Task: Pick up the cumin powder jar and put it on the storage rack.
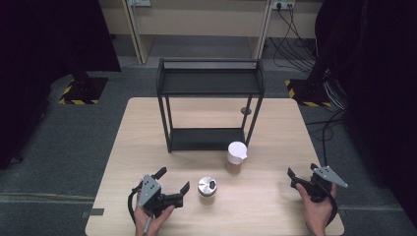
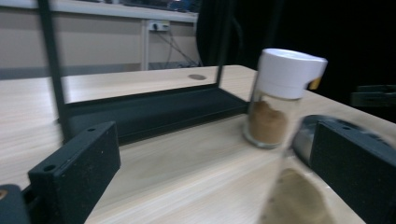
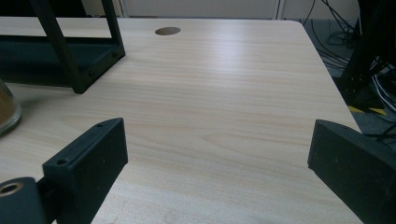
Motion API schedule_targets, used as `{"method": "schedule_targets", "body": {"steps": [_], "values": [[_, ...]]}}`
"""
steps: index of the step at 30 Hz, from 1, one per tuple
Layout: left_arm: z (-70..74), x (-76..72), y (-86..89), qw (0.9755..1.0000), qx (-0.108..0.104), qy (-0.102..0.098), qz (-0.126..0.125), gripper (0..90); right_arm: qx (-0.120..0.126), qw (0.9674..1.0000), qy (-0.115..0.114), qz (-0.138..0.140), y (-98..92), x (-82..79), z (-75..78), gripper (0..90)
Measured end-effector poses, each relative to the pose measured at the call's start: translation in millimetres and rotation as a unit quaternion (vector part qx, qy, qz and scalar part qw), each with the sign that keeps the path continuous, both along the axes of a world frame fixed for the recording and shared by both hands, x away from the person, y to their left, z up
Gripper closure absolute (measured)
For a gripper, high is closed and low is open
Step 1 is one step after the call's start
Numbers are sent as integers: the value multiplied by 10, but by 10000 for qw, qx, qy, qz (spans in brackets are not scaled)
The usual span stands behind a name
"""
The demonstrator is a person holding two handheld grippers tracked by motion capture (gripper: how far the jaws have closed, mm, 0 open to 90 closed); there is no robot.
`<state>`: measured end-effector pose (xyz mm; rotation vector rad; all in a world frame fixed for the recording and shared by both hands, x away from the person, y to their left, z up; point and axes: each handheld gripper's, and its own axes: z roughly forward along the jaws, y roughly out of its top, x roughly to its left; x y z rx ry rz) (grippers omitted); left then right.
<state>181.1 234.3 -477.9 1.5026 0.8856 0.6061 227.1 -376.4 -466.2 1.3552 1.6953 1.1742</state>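
Wooden table, two jars, both grippers spread wide

Pale wood-grain table (image 1: 147, 128) under everything, with a round cable hole (image 3: 167, 31) toward the far edge. Black metal two-tier rack (image 1: 210, 83) upright on the far half, lower shelf just above the tabletop. White-capped glass spice jar (image 1: 237, 153) holding brown powder, upright just in front of the rack's right front leg, apart from it. Silver-lidded glass jar (image 1: 208, 187) nearer the front edge, between the two grippers and much closer to the left one. Left gripper (image 1: 173, 181) held low at the front left, jaws wide apart, nothing clamped, silver-lidded jar just off its right jaw and blurred in the left gripper view. Right gripper (image 1: 300, 175) held at the front right, well apart from both jars, jaws spread over bare wood, empty
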Motion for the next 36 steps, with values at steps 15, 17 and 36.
{"method": "schedule_targets", "body": {"steps": [15, 17, 36], "values": [[27, -23, -299, 9975, 318, -67, -631, 10, -25, 10000, 13, 2, 9, 3, 6, 50], [26, -13, -338, 9968, 376, -62, -698, 11, -34, 10000, 19, 10, 10, 6, 8, 50], [23, 155, -692, 9907, 1121, 285, -717, 111, -42, 10000, 14, 28, 7, 6, 7, 50]]}}
